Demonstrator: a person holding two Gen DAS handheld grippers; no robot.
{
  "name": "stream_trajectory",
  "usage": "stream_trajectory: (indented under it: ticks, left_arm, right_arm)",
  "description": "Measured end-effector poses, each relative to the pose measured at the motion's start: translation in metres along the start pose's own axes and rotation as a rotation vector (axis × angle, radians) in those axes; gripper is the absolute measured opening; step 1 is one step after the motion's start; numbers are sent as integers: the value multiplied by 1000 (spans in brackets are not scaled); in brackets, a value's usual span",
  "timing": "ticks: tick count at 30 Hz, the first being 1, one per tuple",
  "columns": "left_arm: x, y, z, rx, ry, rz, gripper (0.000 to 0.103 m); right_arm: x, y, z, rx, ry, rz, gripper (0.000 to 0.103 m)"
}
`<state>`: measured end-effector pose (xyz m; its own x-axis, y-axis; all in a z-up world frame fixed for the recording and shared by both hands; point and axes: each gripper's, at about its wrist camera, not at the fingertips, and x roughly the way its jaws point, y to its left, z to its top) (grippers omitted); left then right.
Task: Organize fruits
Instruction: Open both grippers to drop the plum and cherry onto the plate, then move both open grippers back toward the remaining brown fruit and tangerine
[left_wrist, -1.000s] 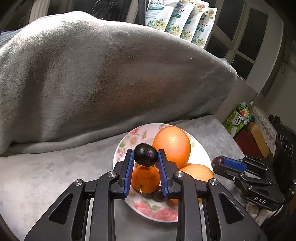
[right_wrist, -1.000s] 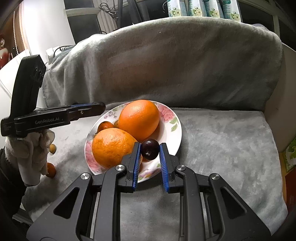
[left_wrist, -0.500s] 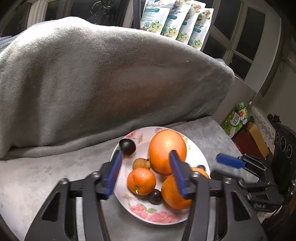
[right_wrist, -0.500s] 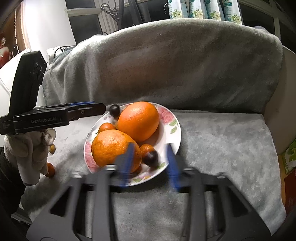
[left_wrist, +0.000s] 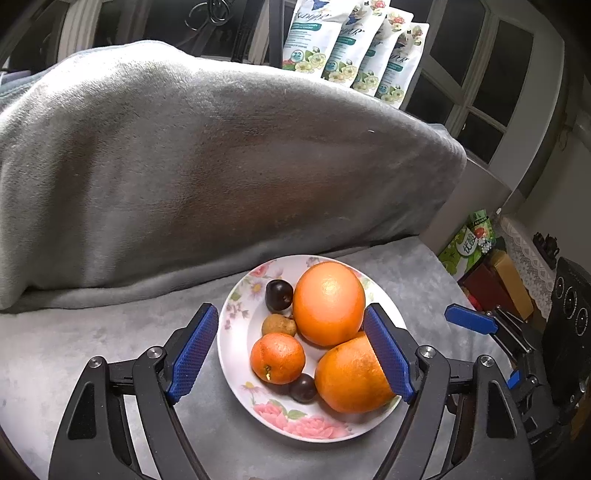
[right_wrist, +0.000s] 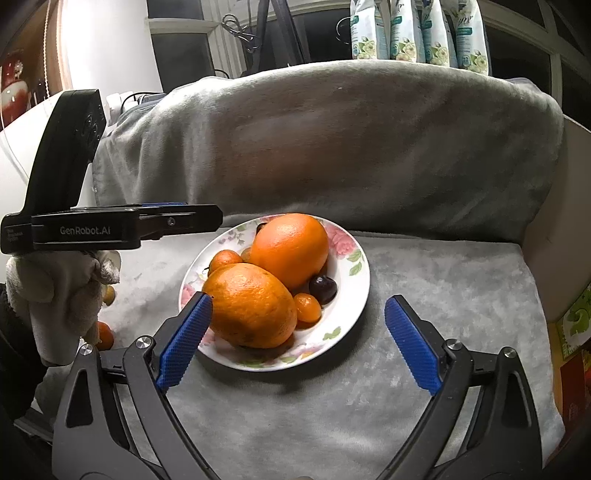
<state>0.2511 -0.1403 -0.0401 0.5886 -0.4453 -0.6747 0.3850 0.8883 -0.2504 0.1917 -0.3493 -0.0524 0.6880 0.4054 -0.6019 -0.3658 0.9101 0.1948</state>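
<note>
A floral plate (left_wrist: 236, 332) (right_wrist: 354, 295) sits on the grey blanket. It holds two large oranges (left_wrist: 328, 302) (left_wrist: 351, 376), a small mandarin (left_wrist: 277, 357), a brown longan (left_wrist: 277, 325) and two dark plums (left_wrist: 279, 294) (left_wrist: 303, 387). In the right wrist view the near plum (right_wrist: 323, 289) lies beside a kumquat (right_wrist: 307, 307). My left gripper (left_wrist: 291, 354) is open and empty over the plate's near side. My right gripper (right_wrist: 295, 336) is open and empty at the plate's near rim.
A blanket-covered sofa back (left_wrist: 207, 155) rises behind the plate. Small orange fruits (right_wrist: 105, 334) lie at the left, below the gloved hand (right_wrist: 55, 295). Wipe packs (left_wrist: 351, 51) stand behind the sofa. Boxes (left_wrist: 491, 273) sit at the right.
Both grippers have opened wide and let go of their dark plums, which now lie on the plate. Both have drawn back a little.
</note>
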Motion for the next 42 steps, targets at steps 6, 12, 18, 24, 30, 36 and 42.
stream_trajectory:
  ticks: [6,12,18,24,30,36,42]
  left_arm:
    - [-16,3,0,-7,-25,14,81]
    - [-38,9,-4,-16,-64,28,81]
    - [-58,5,-8,-1,-97,42,81]
    - [-80,2,-15,15,-130,54,81]
    - [-96,6,-24,15,-155,64,81]
    - [-109,13,-32,9,-176,77,81]
    - [-122,21,-40,8,-199,104,81]
  right_arm:
    - [-7,5,2,-4,-9,-2,96]
    - [-15,17,3,-19,-22,-2,96]
    - [-26,32,3,-48,-32,-6,96]
    - [-37,46,5,-62,-45,-14,96]
    - [-45,61,5,-91,-59,-16,96]
    - [-48,71,6,-87,-73,13,96]
    - [-45,87,6,-120,-76,18,96]
